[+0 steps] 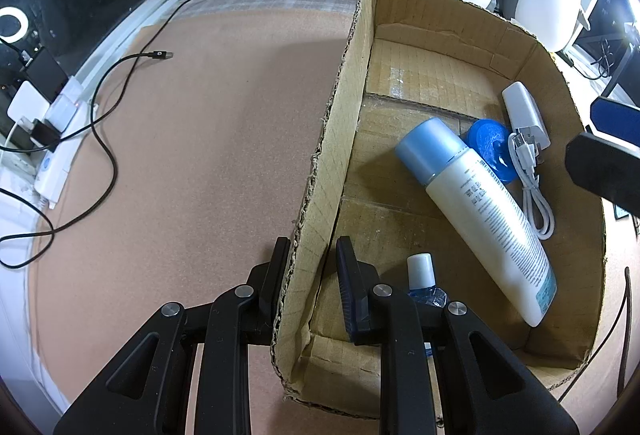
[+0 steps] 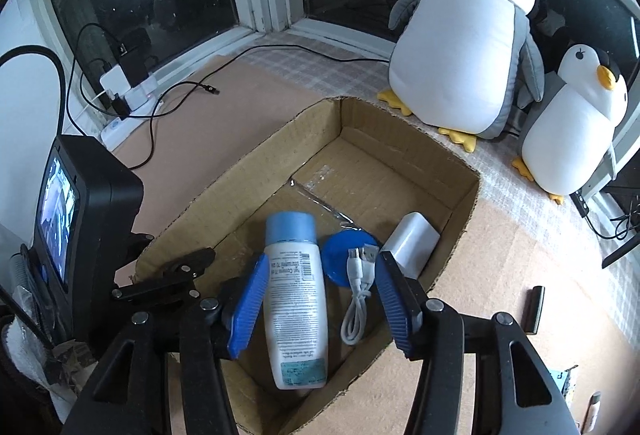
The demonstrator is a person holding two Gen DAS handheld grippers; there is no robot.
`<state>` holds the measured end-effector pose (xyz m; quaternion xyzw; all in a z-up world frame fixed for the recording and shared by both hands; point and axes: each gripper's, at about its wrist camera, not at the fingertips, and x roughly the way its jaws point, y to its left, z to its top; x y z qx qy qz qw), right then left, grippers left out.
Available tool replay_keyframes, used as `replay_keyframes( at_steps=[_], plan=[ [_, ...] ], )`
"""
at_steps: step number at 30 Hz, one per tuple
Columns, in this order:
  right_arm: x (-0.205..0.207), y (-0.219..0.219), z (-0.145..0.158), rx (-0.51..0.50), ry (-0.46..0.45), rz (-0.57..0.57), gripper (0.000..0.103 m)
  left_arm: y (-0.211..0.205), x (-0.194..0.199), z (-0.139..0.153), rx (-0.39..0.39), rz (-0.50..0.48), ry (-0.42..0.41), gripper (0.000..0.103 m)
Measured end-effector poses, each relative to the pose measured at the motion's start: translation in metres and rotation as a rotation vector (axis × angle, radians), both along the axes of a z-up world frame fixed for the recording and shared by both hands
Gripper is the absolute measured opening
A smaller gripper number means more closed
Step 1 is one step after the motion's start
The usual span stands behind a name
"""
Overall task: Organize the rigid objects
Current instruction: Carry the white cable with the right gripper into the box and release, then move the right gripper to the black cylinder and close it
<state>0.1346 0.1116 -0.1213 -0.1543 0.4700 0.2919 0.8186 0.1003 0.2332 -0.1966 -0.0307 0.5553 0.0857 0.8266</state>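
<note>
A cardboard box [image 1: 320,171] [image 2: 248,171] stands on the brown table. In it lie a white bottle with a blue cap [image 1: 480,211] [image 2: 294,295], a blue lid [image 1: 490,147] [image 2: 344,259], a white power bank [image 1: 524,111] [image 2: 412,243], a white USB cable [image 1: 532,175] [image 2: 358,299] and a small blue bottle with a white cap [image 1: 422,277]. My left gripper [image 1: 312,267] is shut on the box's left wall near the front corner. My right gripper [image 2: 320,295] is open above the box, its fingers either side of the white bottle and cable.
Two plush penguins [image 2: 464,35] [image 2: 576,127] sit behind the box. A black cable [image 1: 108,155] and chargers on a power strip [image 1: 56,139] lie at the left by the window. A black stick-shaped object [image 2: 534,309] lies on the table right of the box.
</note>
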Motion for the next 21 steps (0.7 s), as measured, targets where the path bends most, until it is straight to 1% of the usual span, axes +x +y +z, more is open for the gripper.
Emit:
replay_keyframes(
  at_steps=[6,11,15,21],
  plan=[
    [0.003,-0.010,0.003,0.001,-0.009,-0.018,0.054,-0.001,-0.001,0.000,0.009,-0.006,-0.001,0.020],
    [0.010,-0.027,0.003,-0.003,-0.017,-0.049,0.054,-0.001,-0.002,0.001,0.010,-0.005,-0.001,0.020],
    [0.021,-0.051,0.002,-0.001,-0.013,-0.108,0.054,-0.002,-0.003,0.001,0.014,-0.003,0.000,0.020],
    [0.041,-0.100,-0.006,-0.022,-0.001,-0.219,0.054,-0.003,-0.004,0.001,0.015,-0.007,-0.001,0.020]
  ],
)
